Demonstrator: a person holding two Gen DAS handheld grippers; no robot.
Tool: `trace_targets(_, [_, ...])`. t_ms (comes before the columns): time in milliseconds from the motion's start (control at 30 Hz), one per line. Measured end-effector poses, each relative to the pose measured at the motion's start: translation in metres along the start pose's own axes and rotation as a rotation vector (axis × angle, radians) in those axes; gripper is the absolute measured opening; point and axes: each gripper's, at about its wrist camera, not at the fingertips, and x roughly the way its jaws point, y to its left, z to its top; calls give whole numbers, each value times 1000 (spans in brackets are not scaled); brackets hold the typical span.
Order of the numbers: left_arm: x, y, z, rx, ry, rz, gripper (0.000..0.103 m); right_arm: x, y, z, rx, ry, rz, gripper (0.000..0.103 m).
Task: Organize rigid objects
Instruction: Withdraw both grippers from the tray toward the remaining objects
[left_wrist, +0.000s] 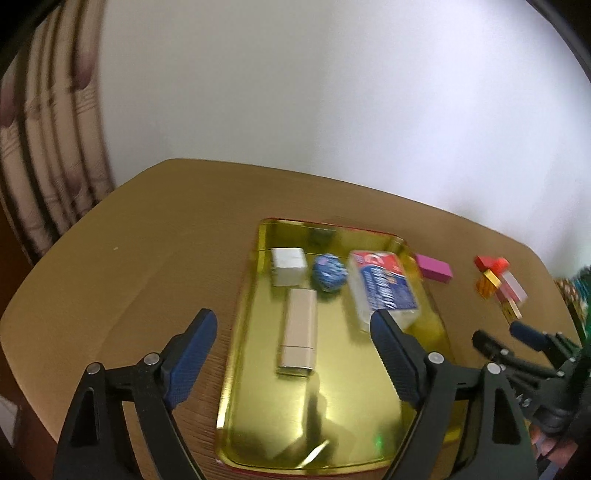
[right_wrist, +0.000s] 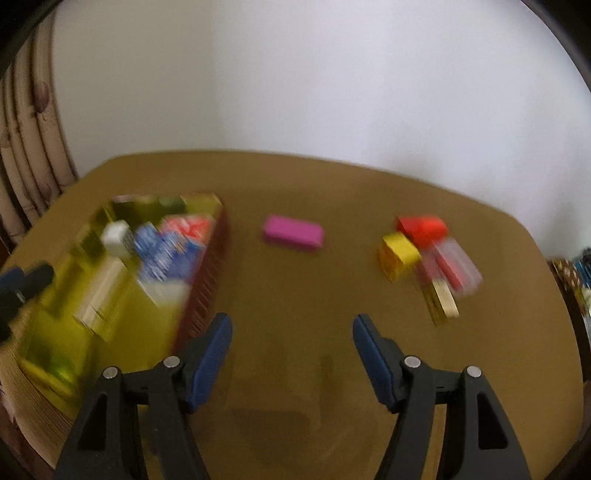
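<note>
Left gripper (left_wrist: 293, 328) spread wide, holding nothing, over the gold tray (left_wrist: 251, 295). In the tray: white box (left_wrist: 289, 266), tan box (left_wrist: 300, 334), blue ball (left_wrist: 328, 272), blue-and-red pack (left_wrist: 382, 288). Right gripper (right_wrist: 291, 334) spread wide too, empty, above bare table (right_wrist: 295, 295). Ahead, well apart: pink block (right_wrist: 293, 230). Farther right, bunched and touching: yellow block (right_wrist: 399, 254), red piece (right_wrist: 421, 226). Could bump the bunch and scatter it. Could roll the ball when dropping things in.

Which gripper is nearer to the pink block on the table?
Right. The right gripper hangs open just short of the pink block; the left gripper is over the gold tray, further left.
</note>
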Motion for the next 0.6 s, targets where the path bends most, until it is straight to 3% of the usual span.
trace_targets(300, [-17, -58, -13, 146, -15, -160, 90, 1, -99, -54, 195, 9, -38, 70])
trace_targets(500, [-36, -117, -17, 221, -44, -248, 100, 0, -150, -65, 274, -32, -93, 70])
trace_targets(600, [-34, -144, -16, 247, -26, -257, 102, -3, -168, -65, 277, -51, -123, 70])
